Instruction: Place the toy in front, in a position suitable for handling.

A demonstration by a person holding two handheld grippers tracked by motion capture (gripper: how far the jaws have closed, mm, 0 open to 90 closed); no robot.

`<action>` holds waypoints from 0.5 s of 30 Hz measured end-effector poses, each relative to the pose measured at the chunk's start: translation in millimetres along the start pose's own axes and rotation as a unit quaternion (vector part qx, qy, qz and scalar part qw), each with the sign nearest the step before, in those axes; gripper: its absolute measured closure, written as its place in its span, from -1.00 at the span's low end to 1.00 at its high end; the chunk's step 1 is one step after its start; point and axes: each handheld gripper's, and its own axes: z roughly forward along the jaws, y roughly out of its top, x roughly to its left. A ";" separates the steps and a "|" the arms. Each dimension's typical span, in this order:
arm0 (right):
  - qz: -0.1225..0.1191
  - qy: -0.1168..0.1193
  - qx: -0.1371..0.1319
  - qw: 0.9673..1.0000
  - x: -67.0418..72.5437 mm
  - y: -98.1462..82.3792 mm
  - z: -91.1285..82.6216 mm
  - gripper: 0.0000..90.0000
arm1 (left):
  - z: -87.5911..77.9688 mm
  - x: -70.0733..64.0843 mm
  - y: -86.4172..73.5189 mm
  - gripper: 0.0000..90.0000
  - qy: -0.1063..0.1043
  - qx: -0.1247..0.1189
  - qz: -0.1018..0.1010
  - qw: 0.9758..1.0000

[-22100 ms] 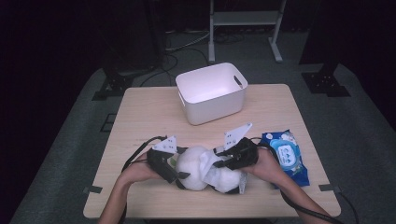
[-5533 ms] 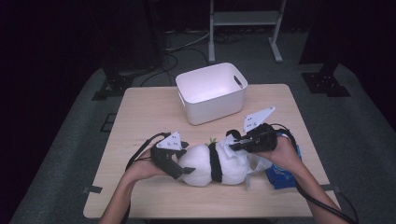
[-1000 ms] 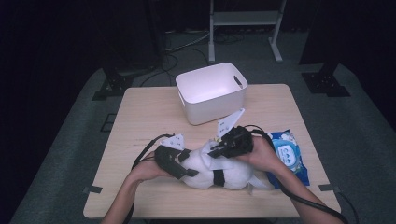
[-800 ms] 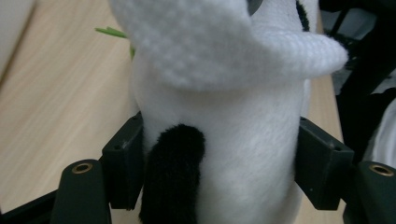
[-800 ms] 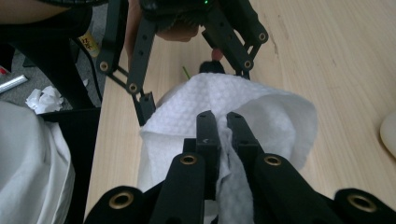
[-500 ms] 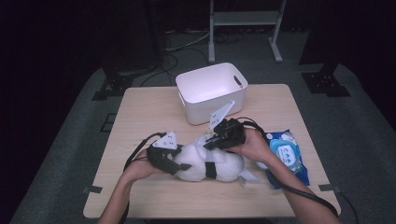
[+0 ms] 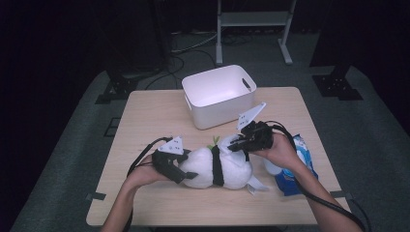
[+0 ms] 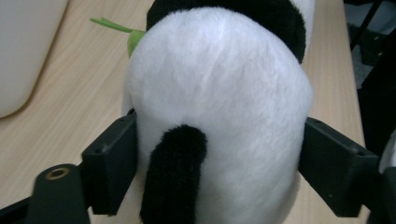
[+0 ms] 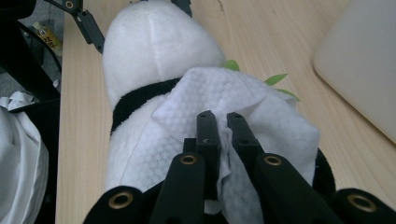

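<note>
**Right claw shifted back over the panda's head end**

Since half a second ago the right claw [image 7: 238, 143] slid toward the near-right, dragging its wipe. Plush panda [image 7: 217, 166]: rounded, fuzzy white, black band, lying mid-worktop [image 7: 145, 116]. Quilted white wipe [image 9: 233, 112] pinched tight in the right claw, draped on the fur. Left claw [image 8: 215, 163] jaws just widened, pads flanking the rump. Smooth white bin [image 7: 217, 94] behind; blue wipe pack [image 7: 300, 169] beside.

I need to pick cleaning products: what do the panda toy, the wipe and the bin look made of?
Panda: plush fabric, short fuzzy pile, likely soft-stuffed. Wipe: thin nonwoven sheet, judging by its dimpled embossing and soft folds; pinched in the right gripper. Bin: probably moulded plastic, smooth matte white with a cut-out handle.
</note>
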 end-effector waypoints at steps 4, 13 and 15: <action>0.003 0.008 -0.003 1.000 3.9 -2.4 0.2 0.89 | -1.3 0.5 0.4 -0.73 -0.009 -0.009 -0.015 1.000; -0.013 0.019 -0.005 1.000 16.7 3.7 5.7 0.88 | 0.9 -5.3 2.7 -0.59 -0.013 -0.009 0.009 1.000; -0.022 0.018 -0.001 1.000 18.7 10.3 11.5 0.88 | 0.5 -5.5 1.8 -0.58 -0.014 -0.011 0.011 1.000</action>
